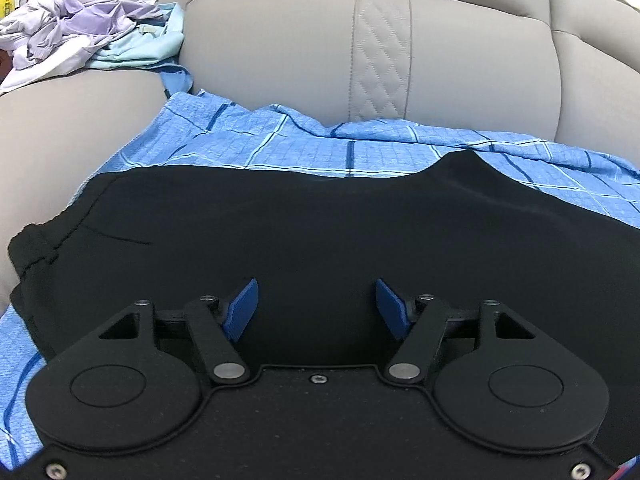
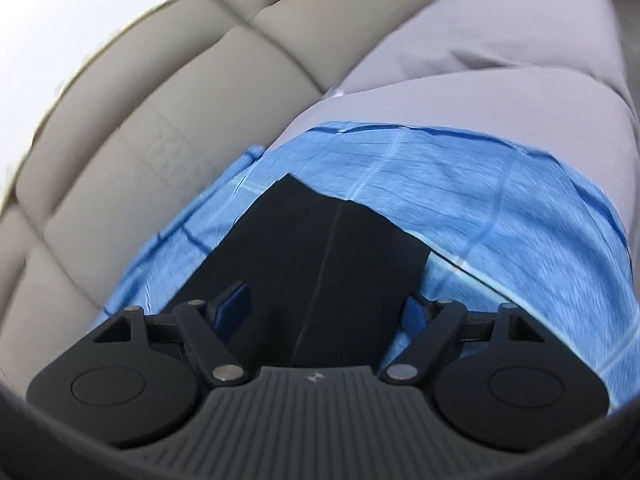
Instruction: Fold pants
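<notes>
Black pants lie spread on a blue checked sheet on a beige sofa. The elastic waistband is at the left in the left wrist view. My left gripper is open, low over the middle of the pants, its blue pads apart and empty. In the right wrist view a leg end of the pants lies on the sheet. My right gripper is open over that leg, one pad on each side of it. The view is motion-blurred.
A pile of lilac, white and mint clothes sits on the sofa's left armrest. The sofa backrest rises just behind the sheet. A grey seat cushion extends beyond the sheet to the right.
</notes>
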A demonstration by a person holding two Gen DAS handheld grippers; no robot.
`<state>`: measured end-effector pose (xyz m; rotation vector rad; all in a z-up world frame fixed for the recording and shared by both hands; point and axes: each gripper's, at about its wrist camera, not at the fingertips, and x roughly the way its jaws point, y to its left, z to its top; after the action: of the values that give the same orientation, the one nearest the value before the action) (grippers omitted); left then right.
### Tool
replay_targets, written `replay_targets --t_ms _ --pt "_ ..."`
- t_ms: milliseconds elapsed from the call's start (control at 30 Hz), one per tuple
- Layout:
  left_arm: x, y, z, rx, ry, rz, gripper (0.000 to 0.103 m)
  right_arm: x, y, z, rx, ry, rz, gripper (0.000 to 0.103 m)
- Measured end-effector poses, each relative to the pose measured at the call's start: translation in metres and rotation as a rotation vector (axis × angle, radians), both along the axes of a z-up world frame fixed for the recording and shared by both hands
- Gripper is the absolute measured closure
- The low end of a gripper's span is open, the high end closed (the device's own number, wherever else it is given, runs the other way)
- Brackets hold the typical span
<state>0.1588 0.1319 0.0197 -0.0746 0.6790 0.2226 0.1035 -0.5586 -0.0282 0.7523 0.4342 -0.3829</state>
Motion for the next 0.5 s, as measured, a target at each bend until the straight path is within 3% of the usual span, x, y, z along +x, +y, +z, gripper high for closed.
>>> replay_targets --t_ms 67,133,200,300,367,500 --pt "-0.005 0.006 0.002 -0.017 0.0 0.007 0.041 0.002 0.004 0.002 -0.014 0.023 -0.015 0.041" --pt "-0.013 0.016 0.005 -0.035 -0.013 0.013 0.043 0.003 0.003 0.003 0.01 0.057 -0.057 0.096" --pt "-0.02 0.026 0.009 -0.048 -0.025 0.038 0.049 0.005 0.006 0.006 0.048 0.058 -0.073 0.096" --pt "-0.031 0.046 0.011 -0.077 -0.039 0.079 0.051 0.026 0.053 0.036 -0.19 0.107 -0.022 0.096" --pt "-0.039 0.061 0.008 -0.116 -0.052 0.1 0.051 0.048 0.107 0.062 -0.335 0.093 0.088 0.096" --pt "-0.048 0.083 0.0 -0.178 -0.053 0.132 0.052 0.089 0.261 0.093 -0.555 0.004 0.407 0.096"
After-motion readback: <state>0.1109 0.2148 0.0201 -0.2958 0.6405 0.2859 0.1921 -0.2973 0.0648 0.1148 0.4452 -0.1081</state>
